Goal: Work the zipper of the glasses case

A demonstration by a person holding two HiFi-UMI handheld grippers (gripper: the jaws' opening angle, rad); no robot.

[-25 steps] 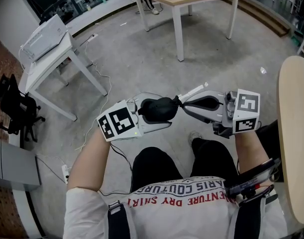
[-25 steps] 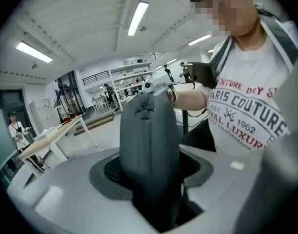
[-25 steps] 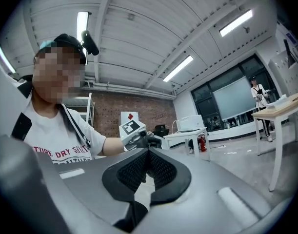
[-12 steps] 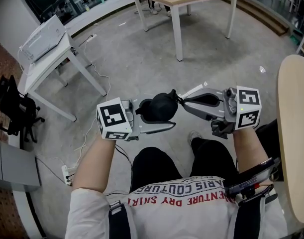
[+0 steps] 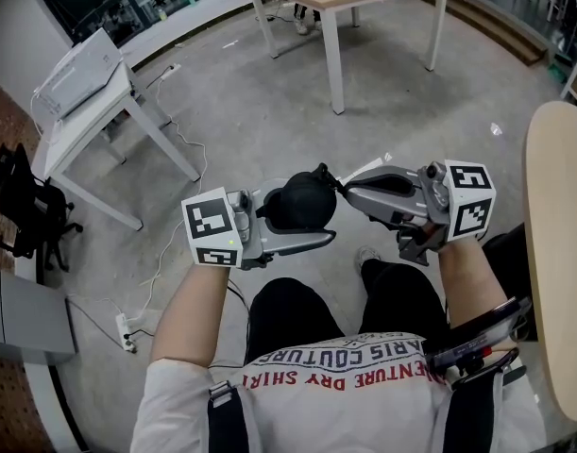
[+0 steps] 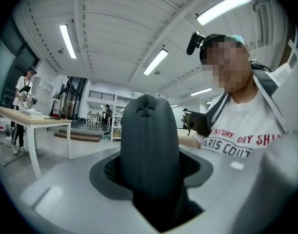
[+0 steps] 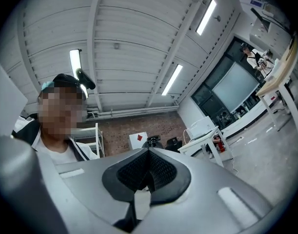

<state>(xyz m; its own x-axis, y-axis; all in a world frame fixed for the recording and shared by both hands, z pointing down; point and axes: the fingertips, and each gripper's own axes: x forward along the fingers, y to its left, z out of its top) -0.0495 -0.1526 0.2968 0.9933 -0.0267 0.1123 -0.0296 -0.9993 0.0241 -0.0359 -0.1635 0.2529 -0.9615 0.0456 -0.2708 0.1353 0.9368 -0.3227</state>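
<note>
Two grippers meet over the person's lap, and between them they have the job set up rather than carried out. The left gripper is clamped across the glasses case, its jaws pressing the dark shell from either side, so the case stands out ahead of its pads with one rounded end pointing away from that tool. The right gripper has its jaws pressed together, tips touching the end of the case farthest from the left gripper's marker cube. A pale strip lies pinched between those pads and sticks out beside the tips. I take it for a tab on the zipper pull, though the slider itself is too small to make out. Seen along the left gripper's jaws, the seam down the middle of the case looks tight, with no gap and no lid lifting. So, as I judge it, holding the case and catching the pull are done. The slide along the track is what remains, with the left gripper bracing the shell against the right one's tug. Which way the slider should travel cannot be told from these views.
</note>
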